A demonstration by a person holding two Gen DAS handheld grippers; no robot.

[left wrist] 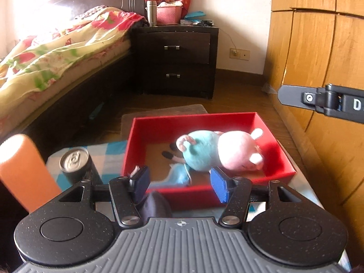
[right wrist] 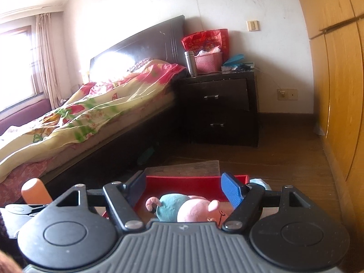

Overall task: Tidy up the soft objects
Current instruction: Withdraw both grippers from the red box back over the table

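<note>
A home bedroom: a dark wooden bed (right wrist: 127,104) under a rumpled floral quilt (right wrist: 91,111), a dark two-drawer nightstand (right wrist: 223,107) with a steel flask (right wrist: 190,63) and pink basket (right wrist: 208,62), curtained window (right wrist: 20,61), tall wooden wardrobe (right wrist: 336,91).

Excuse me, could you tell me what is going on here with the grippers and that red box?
A person is tidying soft things with a hand-held gripper in each hand. A pink and blue plush pig lies on its side in the red box, with a small blue cloth beside it. Both the left gripper and the right gripper stand open and empty above the box's near edge. A drink can and an orange cylinder stand to the box's left.
</note>
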